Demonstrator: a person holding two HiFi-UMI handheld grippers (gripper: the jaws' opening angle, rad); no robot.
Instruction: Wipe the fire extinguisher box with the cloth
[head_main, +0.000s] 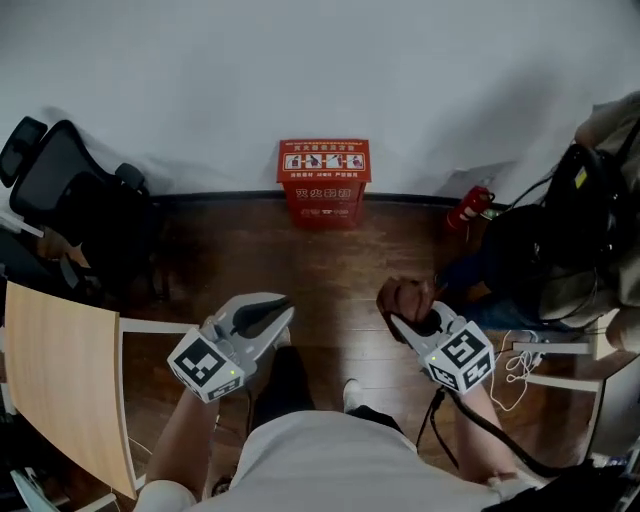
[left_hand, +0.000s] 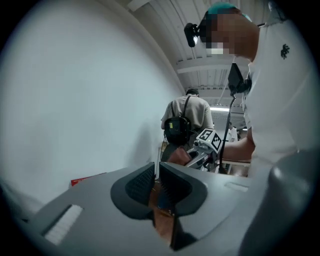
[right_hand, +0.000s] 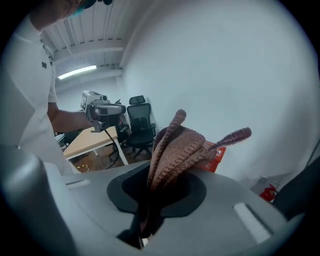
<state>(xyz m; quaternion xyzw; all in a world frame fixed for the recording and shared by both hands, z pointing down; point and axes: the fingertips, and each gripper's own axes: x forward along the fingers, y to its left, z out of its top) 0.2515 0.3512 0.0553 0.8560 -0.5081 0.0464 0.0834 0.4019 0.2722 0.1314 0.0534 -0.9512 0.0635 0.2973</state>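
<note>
Fire extinguisher box (head_main: 323, 185): red, on the wooden floor (head_main: 240, 260), its back against the white wall (head_main: 300, 70), well ahead of both grippers. Nothing touches it.
Cloth (head_main: 405, 297): brown and ribbed, bunched at the tip of the right gripper, held in the air and well apart from the box.
Right gripper (head_main: 400, 320): jaws clamped on the cloth. Its own view shows the folds standing up out of the jaws, one strip flopping to the right, and a corner of the red box just behind them.
Left gripper (head_main: 280, 312): jaws drawn together with only a thin slit between them and nothing held, as its own view shows.
Only in the head view: the whole box with its picture panel on top, and both grippers level with each other over the floor.
Only in the left gripper view: a second person standing with their back turned, and the right gripper's marker cube seen from the side.
Fire extinguisher (head_main: 470, 207): red, lying by the wall to the right of the box.
Office chair (head_main: 60, 185): black, by the wall on the left.
Table (head_main: 60, 380): light wood, near left.
</note>
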